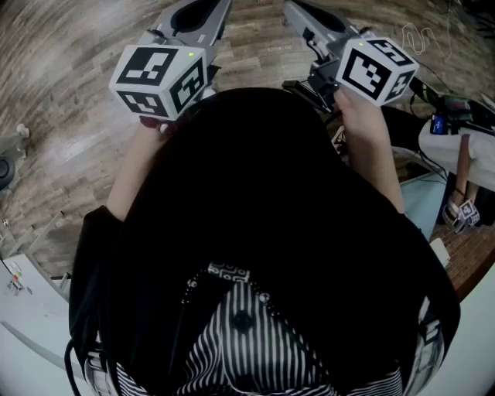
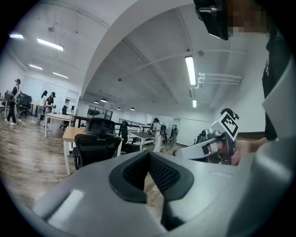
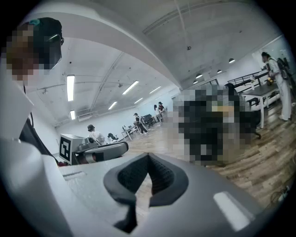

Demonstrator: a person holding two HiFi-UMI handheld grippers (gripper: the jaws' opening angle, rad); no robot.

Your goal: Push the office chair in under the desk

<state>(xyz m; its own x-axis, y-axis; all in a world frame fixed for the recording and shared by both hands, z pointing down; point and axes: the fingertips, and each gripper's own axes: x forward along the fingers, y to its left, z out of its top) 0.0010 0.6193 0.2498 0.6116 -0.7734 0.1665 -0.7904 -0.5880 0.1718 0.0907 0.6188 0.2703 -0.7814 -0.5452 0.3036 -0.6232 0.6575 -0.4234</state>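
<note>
A black office chair [image 2: 95, 143] with a headrest stands some way off in front of a light wooden desk [image 2: 69, 134] in the left gripper view. My left gripper [image 2: 149, 159] points toward it, shut and empty. My right gripper [image 3: 148, 163] is also shut with nothing between its fingers. In the head view both are held up in front of my black-clad body, the left gripper [image 1: 197, 11] with its marker cube [image 1: 158, 77] and the right gripper [image 1: 302, 14] with its own cube [image 1: 379, 68]. Each gripper view shows the other gripper off to the side.
Wood plank floor [image 1: 69, 100] stretches ahead. Other desks and chairs [image 2: 138, 136] stand further back, and several people [image 2: 14, 99] are about the room. A desk [image 3: 266, 92] with a person [image 3: 277, 78] beside it is at the right. A white table edge [image 1: 23, 309] lies at lower left.
</note>
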